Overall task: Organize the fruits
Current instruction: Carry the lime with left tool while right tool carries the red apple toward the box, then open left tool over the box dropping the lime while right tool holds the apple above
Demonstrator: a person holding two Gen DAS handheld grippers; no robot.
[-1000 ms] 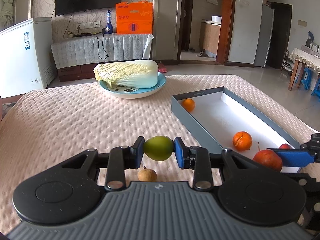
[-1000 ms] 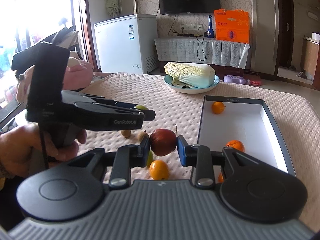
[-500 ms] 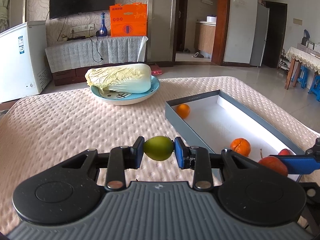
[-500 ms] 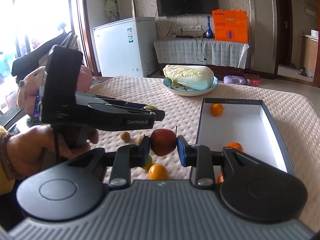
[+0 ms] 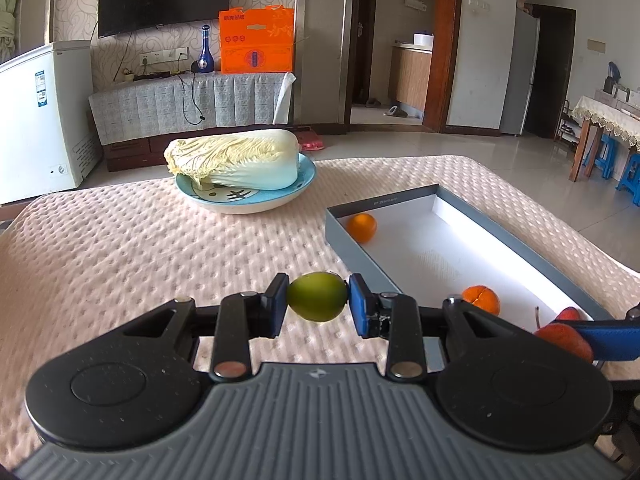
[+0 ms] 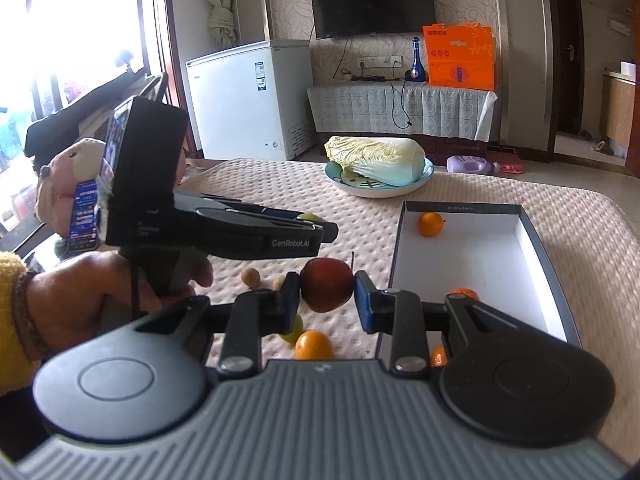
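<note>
**Inspector A:** Left wrist view first. What do the left tongs (image 5: 317, 300) carry?

**Inspector B:** A green fruit (image 5: 316, 297), clamped between both blue pads and held clear above the surface (image 5: 120, 248), which has a pink dimpled cover. To the right lies a grey box (image 5: 360, 204) with a white floor. One orange (image 5: 361, 228) sits in its far left corner, a second orange (image 5: 482, 299) near its near end. At the far side of the surface a blue plate (image 5: 308, 182) bears a cabbage (image 5: 236, 160). At the right edge, a blue pad of the right tongs presses a red apple (image 5: 564, 338).

**Inspector A:** And the right wrist view?

**Inspector B:** The right tongs (image 6: 327, 292) are clamped on the red apple (image 6: 326, 289), stem up, held just left of the box's near left wall (image 6: 394, 264). The left tongs (image 6: 316, 226) cross the left half, gripped by a hand (image 6: 92, 296) with a yellow cuff; only a sliver of green fruit (image 6: 310, 217) shows at their tip. On the surface beneath: two small brown fruits (image 6: 251, 277), a greenish fruit (image 6: 295, 330) and a loose orange (image 6: 314, 346), all outside the box. Inside, an orange (image 6: 431, 224) at the far end; two more are partly hidden behind the tongs.
</note>
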